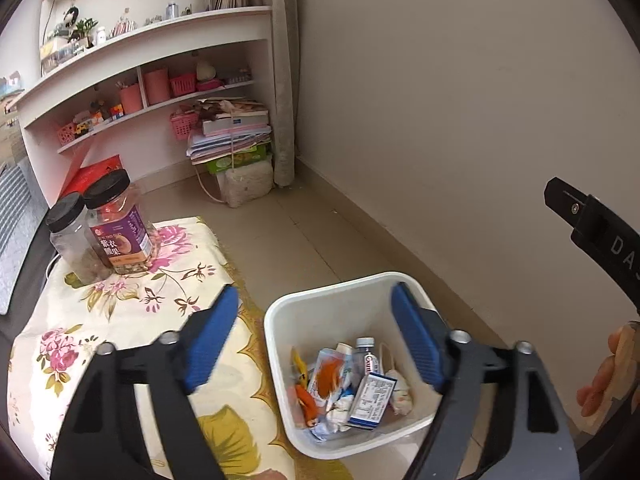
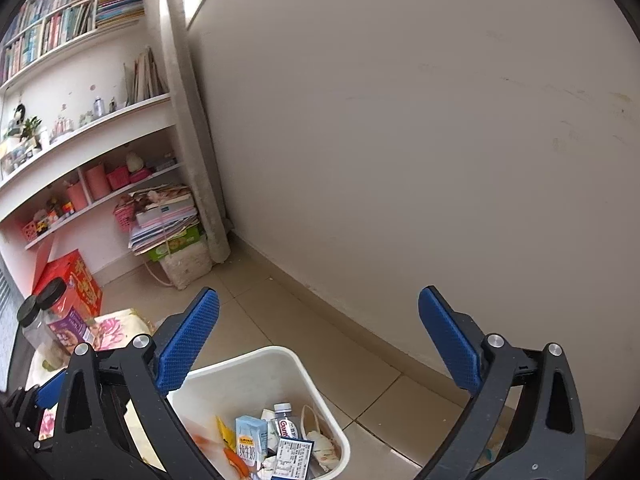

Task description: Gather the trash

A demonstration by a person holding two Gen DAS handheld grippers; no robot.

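Trash point(image 1: 348, 388) lies in the white bin point(image 1: 280, 320) on the floor beside the floral-clothed surface point(image 1: 132, 312); both left tongs point(image 1: 320, 336) and right tongs point(image 2: 320, 340) tilt down over it, spread wide, empty.

The low table covered by a cream floral-print cloth point(image 1: 132, 300) carries two clear plastic jars with black screw lids point(image 1: 100, 232), standing upright and touching each other near its far edge. The beige tiled floor point(image 1: 320, 224) carries the white rectangular plastic waste bin point(image 1: 280, 320), placed just beside the table, and a red cardboard gift box point(image 2: 76, 280) behind the table.
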